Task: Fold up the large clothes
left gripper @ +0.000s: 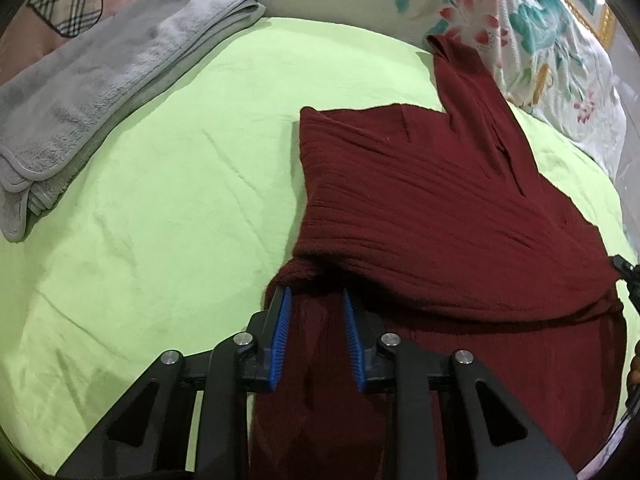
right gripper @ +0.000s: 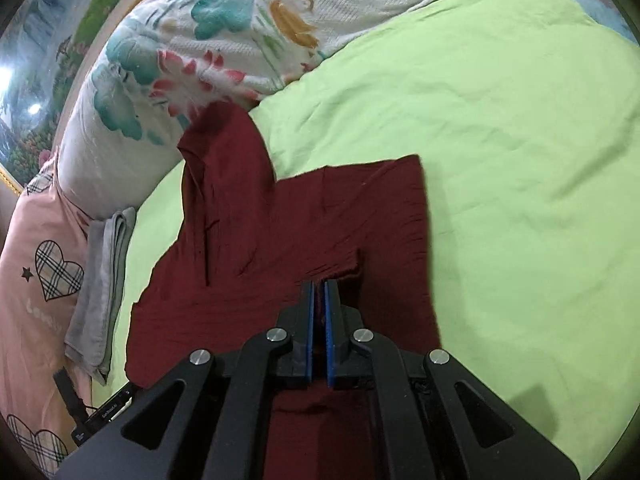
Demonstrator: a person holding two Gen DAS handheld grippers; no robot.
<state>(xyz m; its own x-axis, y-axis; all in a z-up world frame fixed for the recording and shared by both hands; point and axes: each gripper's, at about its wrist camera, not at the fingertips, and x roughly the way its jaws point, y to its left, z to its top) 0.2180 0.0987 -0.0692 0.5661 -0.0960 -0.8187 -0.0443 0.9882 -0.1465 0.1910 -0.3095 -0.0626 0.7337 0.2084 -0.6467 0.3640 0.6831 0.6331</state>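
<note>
A dark red knitted garment (left gripper: 440,208) lies partly folded on the light green bed sheet (left gripper: 180,160), with one sleeve stretched toward the floral quilt. My left gripper (left gripper: 316,292) stands at the garment's near left fold. Its blue pads are apart, red cloth lies between them, and I see no pinch. In the right wrist view the same garment (right gripper: 280,240) fills the middle. My right gripper (right gripper: 319,283) is shut on a raised fold of it, the pads almost touching with cloth between them.
A folded grey towel (left gripper: 100,92) (right gripper: 104,272) lies at the sheet's edge. A floral quilt (left gripper: 540,40) (right gripper: 200,60) is piled at the head of the bed, beside a pink pillow with plaid hearts (right gripper: 40,280). Bare green sheet (right gripper: 520,160) spreads to the right.
</note>
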